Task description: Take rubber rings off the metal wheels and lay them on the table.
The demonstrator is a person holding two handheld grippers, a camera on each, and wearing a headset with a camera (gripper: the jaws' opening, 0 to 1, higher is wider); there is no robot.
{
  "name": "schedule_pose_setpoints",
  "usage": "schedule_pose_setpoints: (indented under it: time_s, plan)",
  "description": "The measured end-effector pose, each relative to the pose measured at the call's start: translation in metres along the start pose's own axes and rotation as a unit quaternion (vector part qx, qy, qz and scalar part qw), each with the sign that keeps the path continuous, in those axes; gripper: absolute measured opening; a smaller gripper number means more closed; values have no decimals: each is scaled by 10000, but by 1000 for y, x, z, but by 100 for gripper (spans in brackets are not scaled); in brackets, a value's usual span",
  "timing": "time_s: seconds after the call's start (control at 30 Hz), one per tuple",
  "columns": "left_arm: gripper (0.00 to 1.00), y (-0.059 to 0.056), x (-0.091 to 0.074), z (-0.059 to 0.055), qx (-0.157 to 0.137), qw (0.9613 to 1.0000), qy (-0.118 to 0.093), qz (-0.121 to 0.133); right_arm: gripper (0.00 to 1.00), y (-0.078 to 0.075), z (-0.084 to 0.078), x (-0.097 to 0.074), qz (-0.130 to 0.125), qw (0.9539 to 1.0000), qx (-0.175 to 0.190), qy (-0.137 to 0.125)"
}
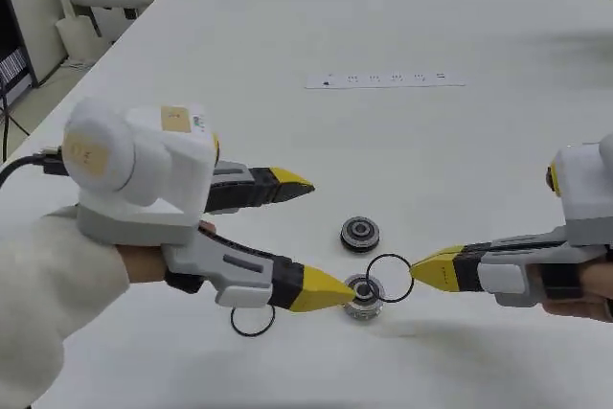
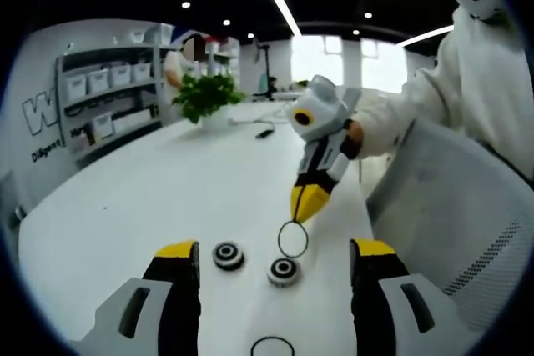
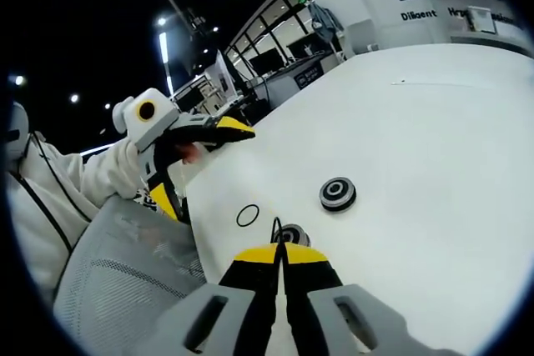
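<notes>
Looked roughly halfway: one rubber ring (image 1: 253, 335) lay on the desk (image 1: 431, 160), the right gripper (image 1: 417, 275) pinched a second ring (image 1: 388, 255) right at the near metal wheel (image 1: 362, 296), the left gripper (image 1: 328, 237) gaped open, and the far wheel (image 1: 360, 234) wasn't stripped yet.

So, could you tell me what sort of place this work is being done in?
Likely an open-plan office or lab: a large white table, wall shelves of storage bins, a potted plant, and desks with monitors.
</notes>
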State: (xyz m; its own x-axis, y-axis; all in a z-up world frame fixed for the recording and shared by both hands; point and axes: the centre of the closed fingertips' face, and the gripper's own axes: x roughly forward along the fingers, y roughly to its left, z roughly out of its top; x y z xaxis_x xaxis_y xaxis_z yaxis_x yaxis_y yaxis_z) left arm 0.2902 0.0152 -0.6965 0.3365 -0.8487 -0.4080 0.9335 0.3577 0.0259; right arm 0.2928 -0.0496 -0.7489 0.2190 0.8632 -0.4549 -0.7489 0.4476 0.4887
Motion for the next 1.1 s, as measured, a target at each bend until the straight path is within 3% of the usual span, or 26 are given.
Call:
schedule_pose_setpoints:
  time_s: [0.27,0.53,0.6,0.8,1.1]
  plan:
    - [83,6,-32,1,27,9997,-74,252,0,6,6,-6,24,10000,-60,15]
    - [92,13,-61,-12,-136,9983,-16,571,0,11,19,-6,49,9998,-200,-3]
    - [92,14,-67,-18,-174,9974,33,700,0,13,23,-5,71,9997,-246,-12]
    - [99,4,-84,-38,-349,9958,97,835,0,20,33,-1,157,9993,-352,8]
    - [100,0,-102,-63,-591,9913,207,1162,0,32,44,10,351,9980,-523,85]
